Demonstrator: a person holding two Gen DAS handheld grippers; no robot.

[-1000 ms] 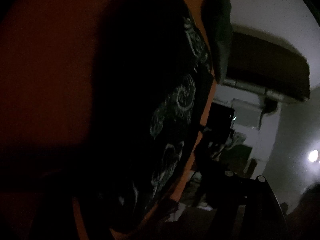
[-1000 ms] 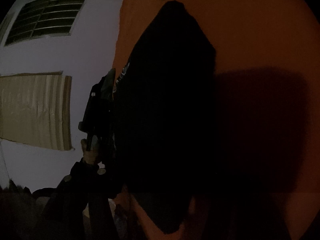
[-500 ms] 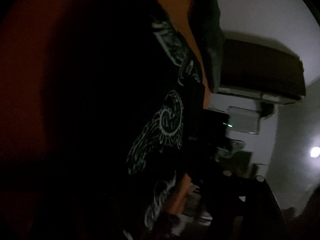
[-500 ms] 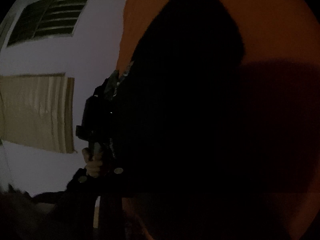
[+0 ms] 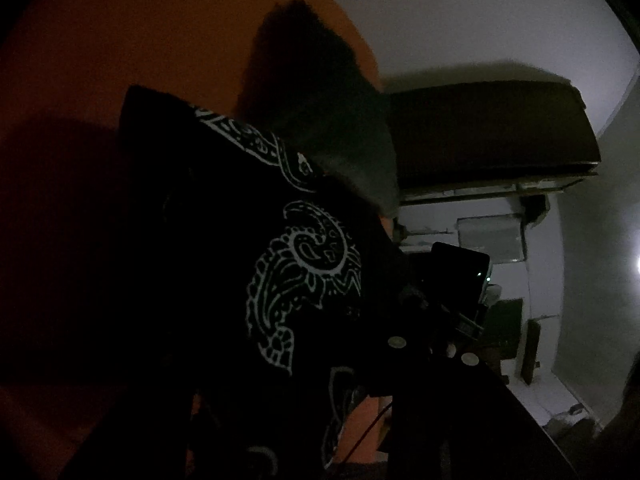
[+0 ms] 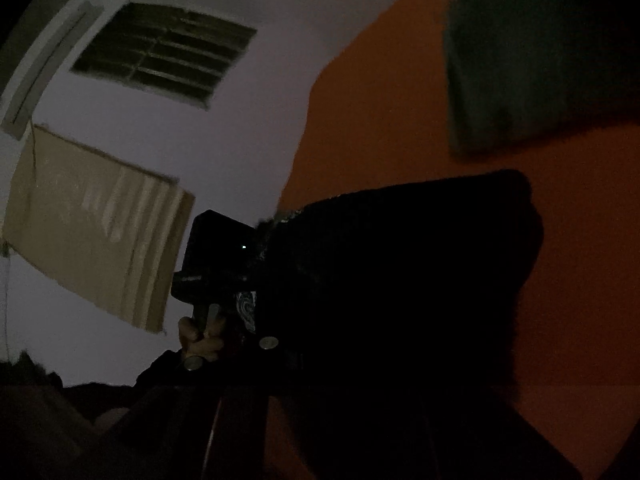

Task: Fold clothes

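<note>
A black garment with a white paisley print [image 5: 304, 276] hangs in front of the left wrist camera, over an orange surface [image 5: 140, 52]. In the right wrist view the same black garment [image 6: 400, 280] is a dark mass filling the centre. The left gripper [image 6: 224, 276], held by a hand, shows there at the garment's left edge. The right gripper [image 5: 452, 292] shows in the left wrist view at the garment's right edge. Both seem to pinch the cloth, but their fingertips are lost in the dark.
A dark grey-green cloth [image 6: 532, 64] lies on the orange surface [image 6: 580, 208] beyond the garment; it also shows in the left wrist view [image 5: 344, 152]. White walls, a vent window [image 6: 168, 52], a beige curtain [image 6: 92, 236] and a dark shelf [image 5: 488, 128] surround.
Both views have tilted, showing more wall and room. The garment's top edge has dropped lower, and the two grippers have come closer together with the cloth between them.
</note>
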